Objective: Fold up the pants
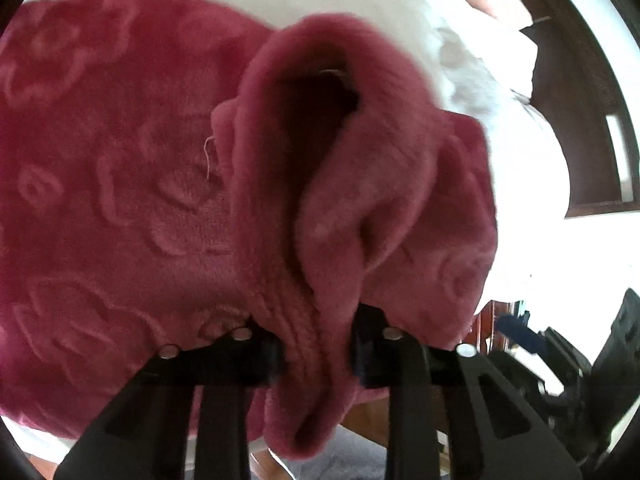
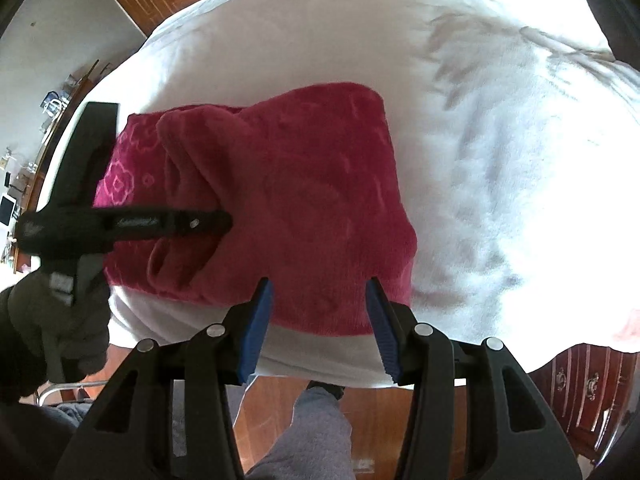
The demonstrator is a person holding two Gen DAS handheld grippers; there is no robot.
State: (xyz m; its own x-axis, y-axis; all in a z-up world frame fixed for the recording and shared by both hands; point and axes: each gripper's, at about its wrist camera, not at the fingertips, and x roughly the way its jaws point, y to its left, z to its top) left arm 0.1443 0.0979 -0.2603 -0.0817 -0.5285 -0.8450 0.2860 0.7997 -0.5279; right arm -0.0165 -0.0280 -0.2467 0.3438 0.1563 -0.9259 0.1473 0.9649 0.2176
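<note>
One pair of fuzzy magenta fleece pants [image 2: 280,200] with an embossed flower pattern, folded into a thick bundle on the white fluffy bed cover [image 2: 480,140], directly ahead of the right gripper [image 2: 318,304] and just past its tips. Left gripper [image 1: 316,344] is clamped on a bunched ribbed edge of the pants (looks like the waistband, can't confirm); fabric fills the gap between its fingers and hangs below them. From the right wrist view, the left gripper reaches into a fold of the bundle from the left, tip buried in fleece. Right gripper is spread wide, blue pads [image 2: 256,320] bare, nothing between them, not touching the pants. Behind and below the right gripper: wooden floor [image 2: 272,396], person's grey-trousered leg [image 2: 316,432]. Dark wooden dresser [image 2: 576,380] off to its right.
</note>
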